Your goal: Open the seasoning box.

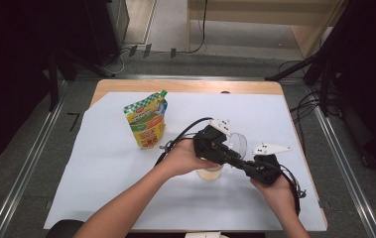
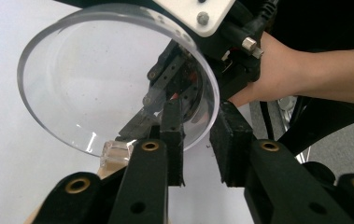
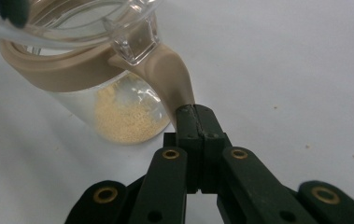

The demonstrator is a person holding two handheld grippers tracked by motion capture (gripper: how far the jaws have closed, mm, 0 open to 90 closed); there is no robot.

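A clear jar [image 3: 118, 102] with a beige collar and a beige handle [image 3: 172, 77] is seen standing upright on the pale sheet [image 1: 106, 163] that covers the table, near the front edge and a little right of the middle. Its long axis is vertical and its mouth points up. Some pale grains lie at its bottom. In the right gripper view the handle sticks out sideways from the collar toward the right gripper [image 3: 194, 112], and it is pinched between the two black jaws, which are pressed tight together on its end.

A round clear lid [image 2: 114, 79] is attached by a small clear hinge [image 2: 116, 153] at the rim of the jar. In the left gripper view the lid is tilted up, almost on its edge, with its hollow face turned to the camera. The jaws of the left gripper [image 2: 201, 142] are set at a narrow gap, and the rim of the lid is between them. Whether the pads press on the rim cannot be told.

In the high view both hands are close together over the jar, and the left gripper [image 1: 225, 146] is crossed in front of the right one [image 1: 262, 168].

A green and yellow pouch [image 1: 147, 120] is standing upright farther back on the left, well apart from the jar.
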